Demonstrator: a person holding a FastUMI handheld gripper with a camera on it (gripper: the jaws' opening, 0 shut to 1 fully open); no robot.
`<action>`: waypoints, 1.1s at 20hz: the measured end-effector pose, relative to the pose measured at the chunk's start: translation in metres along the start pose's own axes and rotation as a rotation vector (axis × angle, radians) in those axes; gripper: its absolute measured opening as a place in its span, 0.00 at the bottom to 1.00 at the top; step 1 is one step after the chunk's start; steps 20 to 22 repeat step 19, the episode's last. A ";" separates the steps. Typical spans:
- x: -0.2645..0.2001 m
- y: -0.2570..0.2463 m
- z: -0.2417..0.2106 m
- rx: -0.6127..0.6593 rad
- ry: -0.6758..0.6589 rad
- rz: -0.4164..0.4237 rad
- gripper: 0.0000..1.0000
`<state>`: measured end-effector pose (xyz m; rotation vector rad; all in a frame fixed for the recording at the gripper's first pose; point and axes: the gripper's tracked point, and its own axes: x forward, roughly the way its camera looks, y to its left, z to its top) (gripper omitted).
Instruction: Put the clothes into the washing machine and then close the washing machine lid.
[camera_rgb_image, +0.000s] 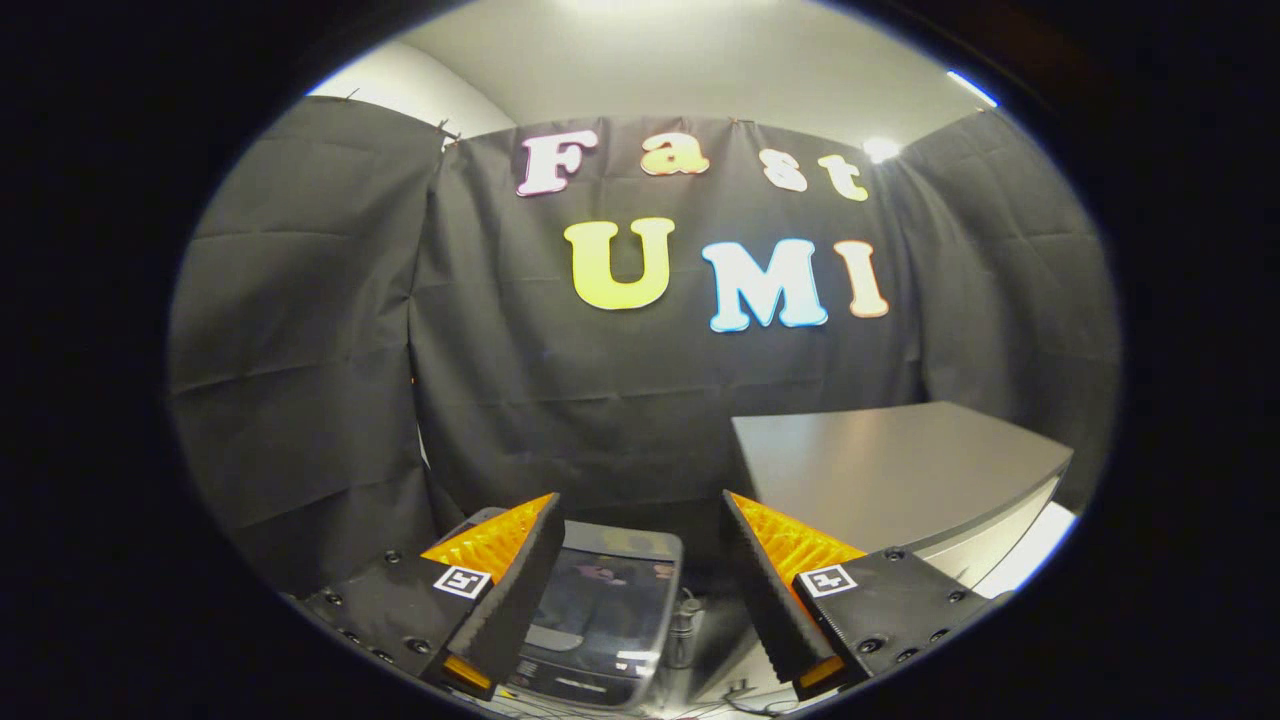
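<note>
1. The gripper (640, 575) has its fingers (515, 585) spread wide apart, with nothing held between them
2. Between and just below the fingers sits a small washing machine (600, 620), its glossy dark lid (605, 600) seen from above; whether that lid is fully down or ajar cannot be told from here
3. To the right of the fingers, and beyond them, stands a grey counter (900, 470) with a bare top
4. I cannot point to any clothes from this angle, so their place relative to the fingers stays unknown
5. Judging by the task, clothes should be light, soft and floppy, and they will sag and trail; pinch a bunched fold near the middle
6. The lid looks rigid and slick, so it is best pushed at its free front edge
</note>
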<state>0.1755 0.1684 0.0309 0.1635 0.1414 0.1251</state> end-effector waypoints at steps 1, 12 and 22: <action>-0.017 -0.019 0.006 -0.018 -0.020 0.000 0.96; -0.156 -0.167 0.010 -0.019 -0.105 -0.045 0.96; -0.197 -0.201 0.012 -0.044 -0.140 -0.077 0.96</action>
